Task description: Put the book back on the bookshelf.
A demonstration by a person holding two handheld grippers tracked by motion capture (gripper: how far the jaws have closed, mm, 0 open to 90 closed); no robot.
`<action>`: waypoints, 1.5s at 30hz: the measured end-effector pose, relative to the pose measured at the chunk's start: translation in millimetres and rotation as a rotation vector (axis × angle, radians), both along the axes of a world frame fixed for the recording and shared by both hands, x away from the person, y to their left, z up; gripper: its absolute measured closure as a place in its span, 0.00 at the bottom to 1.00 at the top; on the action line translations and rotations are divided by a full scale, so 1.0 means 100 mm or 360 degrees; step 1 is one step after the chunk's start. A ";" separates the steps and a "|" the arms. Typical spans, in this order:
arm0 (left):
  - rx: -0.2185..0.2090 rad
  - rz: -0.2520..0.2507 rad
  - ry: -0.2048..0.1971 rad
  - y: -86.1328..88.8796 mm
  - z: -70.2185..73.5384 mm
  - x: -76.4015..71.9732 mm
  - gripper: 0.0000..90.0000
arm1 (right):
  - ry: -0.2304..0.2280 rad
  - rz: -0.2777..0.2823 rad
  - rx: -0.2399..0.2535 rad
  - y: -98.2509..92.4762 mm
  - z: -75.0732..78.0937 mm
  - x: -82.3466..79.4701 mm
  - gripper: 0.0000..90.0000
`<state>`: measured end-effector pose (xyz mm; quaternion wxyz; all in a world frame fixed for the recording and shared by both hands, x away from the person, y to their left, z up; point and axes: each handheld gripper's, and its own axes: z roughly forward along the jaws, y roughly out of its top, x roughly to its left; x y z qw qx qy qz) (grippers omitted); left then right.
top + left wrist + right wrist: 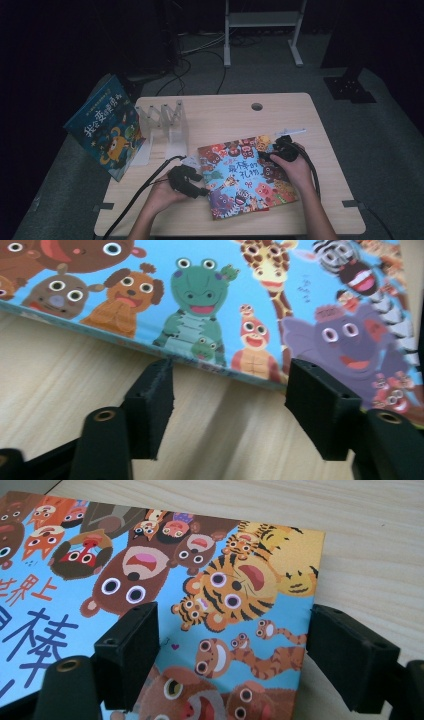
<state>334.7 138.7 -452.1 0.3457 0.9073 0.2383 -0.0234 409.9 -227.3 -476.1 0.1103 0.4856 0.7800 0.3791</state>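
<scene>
A picture book [245, 175] with cartoon animals on a blue cover lies flat on the wooden table [220, 115]. My left gripper [202, 191] is open at the book's left edge; in the left gripper view its jaws stand wide apart just short of the book's edge [220, 367], nothing between them. My right gripper [267, 150] is open over the book's far right corner; in the right gripper view its jaws straddle the tiger corner of the cover [240, 590], one jaw over the cover and one over bare table.
A clear plastic book rack [165, 125] stands at the table's back left. A second blue picture book [106, 127] leans off the left edge beside it. A round cable hole [257, 106] sits at the back. Cables trail from both grippers.
</scene>
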 end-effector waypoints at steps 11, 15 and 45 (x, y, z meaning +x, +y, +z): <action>-0.0063 0.0155 -0.0148 0.23 0.13 0.03 0.21 | -0.0016 0.0059 0.0002 0.09 0.00 0.08 0.23; -0.0068 0.0218 -0.0162 0.29 0.12 0.06 0.20 | -0.0013 0.0097 0.0001 0.15 0.00 0.11 0.23; -0.0008 0.0328 -0.0124 0.40 -0.05 0.17 0.12 | -0.0009 0.0368 -0.0009 0.81 0.04 0.31 0.23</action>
